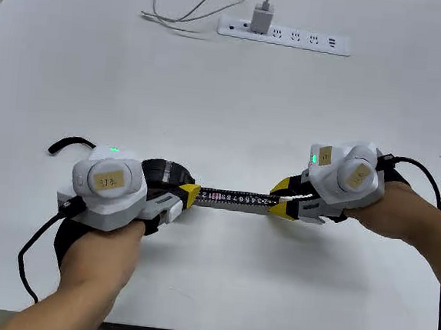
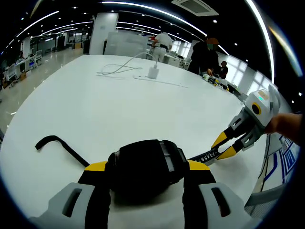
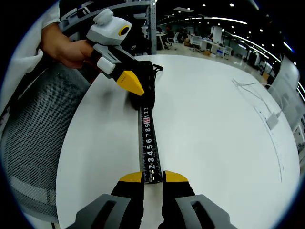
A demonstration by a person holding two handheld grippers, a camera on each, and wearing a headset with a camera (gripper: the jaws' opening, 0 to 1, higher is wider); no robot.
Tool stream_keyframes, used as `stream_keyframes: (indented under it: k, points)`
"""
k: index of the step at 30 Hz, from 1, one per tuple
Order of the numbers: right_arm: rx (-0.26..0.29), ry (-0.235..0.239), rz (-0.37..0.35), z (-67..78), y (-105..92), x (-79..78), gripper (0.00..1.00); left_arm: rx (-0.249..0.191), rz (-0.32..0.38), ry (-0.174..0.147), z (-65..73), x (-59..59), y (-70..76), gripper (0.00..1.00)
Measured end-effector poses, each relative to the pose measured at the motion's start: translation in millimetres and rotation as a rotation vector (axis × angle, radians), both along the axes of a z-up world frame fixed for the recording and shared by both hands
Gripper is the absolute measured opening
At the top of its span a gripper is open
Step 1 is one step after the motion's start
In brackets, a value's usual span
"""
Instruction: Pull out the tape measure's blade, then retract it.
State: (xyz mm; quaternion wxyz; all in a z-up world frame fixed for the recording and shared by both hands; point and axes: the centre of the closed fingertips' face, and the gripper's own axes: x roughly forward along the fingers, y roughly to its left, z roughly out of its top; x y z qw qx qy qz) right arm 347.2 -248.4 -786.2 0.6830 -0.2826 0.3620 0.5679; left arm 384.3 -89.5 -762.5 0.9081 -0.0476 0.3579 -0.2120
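1. A white table (image 1: 234,97) carries the work; a power strip (image 1: 293,37) lies at its far edge, well apart from the action.
2. The left gripper (image 1: 179,192), nearer the person's left, has its jaws closed around the tape measure's black case (image 1: 162,174), one jaw on each side, as its own view shows.
3. The right gripper (image 1: 283,197) has its jaws drawn narrow, pinching the free end of the blade (image 1: 233,198).
4. The case sits on the table between the left jaws, with its black strap (image 2: 57,143) trailing loose to one side.
5. The blade runs straight between the two grippers, low over the table, with only a short stretch out and the printed numbers facing up (the hook at its tip is hidden between the right jaws).
6. What could go wrong:
   - The narrow pinch on the thin blade looks like the weakest point. If it slips, the spring would likely snap the blade back into the case.
   - A pull off the blade's line could kink it.
   - If the case twists in the left jaws, the blade may bind at the slot.
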Motion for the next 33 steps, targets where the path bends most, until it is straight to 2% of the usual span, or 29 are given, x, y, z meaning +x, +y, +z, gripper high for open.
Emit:
stream_keyframes:
  k: [8,10,33]
  points:
    - [0.013,0.014,-0.002,0.9,11.3,1.0,0.1,-0.01,0.002,0.001,0.2,0.0,0.7,0.57]
    - [0.03,0.02,-0.006,2.5,17.8,0.9,0.1,-0.016,0.005,0.004,0.0,-0.1,1.0,0.57]
    - [0.069,0.02,0.046,0.1,67.8,5.3,0.1,-0.033,0.008,0.008,1.4,-0.1,1.3,0.57]
